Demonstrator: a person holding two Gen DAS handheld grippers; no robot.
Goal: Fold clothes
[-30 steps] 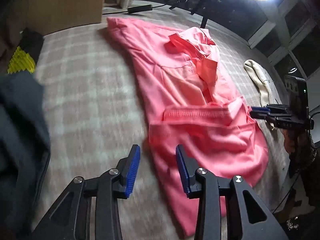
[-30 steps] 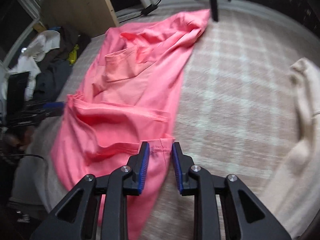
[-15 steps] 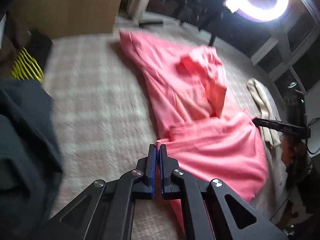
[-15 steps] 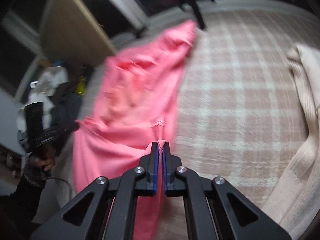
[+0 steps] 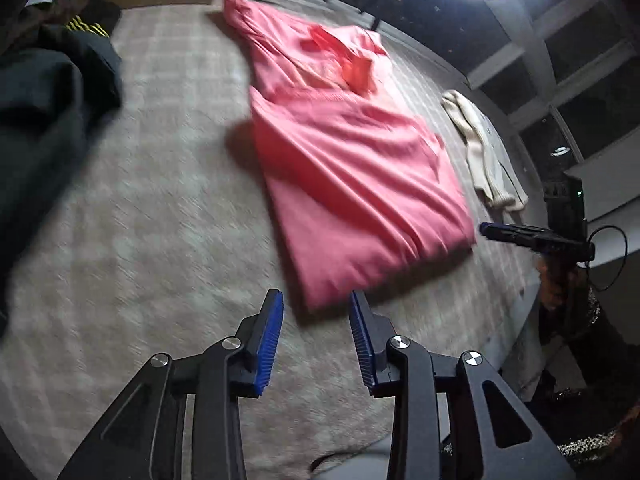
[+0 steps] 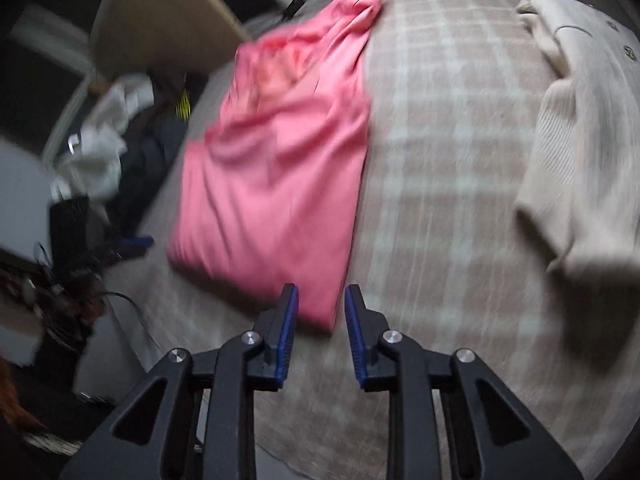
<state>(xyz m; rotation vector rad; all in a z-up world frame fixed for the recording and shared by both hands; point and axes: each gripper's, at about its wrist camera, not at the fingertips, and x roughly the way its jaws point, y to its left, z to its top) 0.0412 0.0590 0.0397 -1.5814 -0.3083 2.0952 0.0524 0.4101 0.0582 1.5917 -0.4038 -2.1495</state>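
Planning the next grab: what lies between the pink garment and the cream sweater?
Only bare checked blanket separates the pink garment from the cream sweater; the right wrist view shows it best.

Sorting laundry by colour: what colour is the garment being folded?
Pink, a coral shade: the garment shows best in the left wrist view.

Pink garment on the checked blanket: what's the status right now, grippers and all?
Left gripper open, empty. Right gripper open, empty. Pink garment lying folded over on checked blanket. Cream knitted sweater lies apart, nothing blocking.
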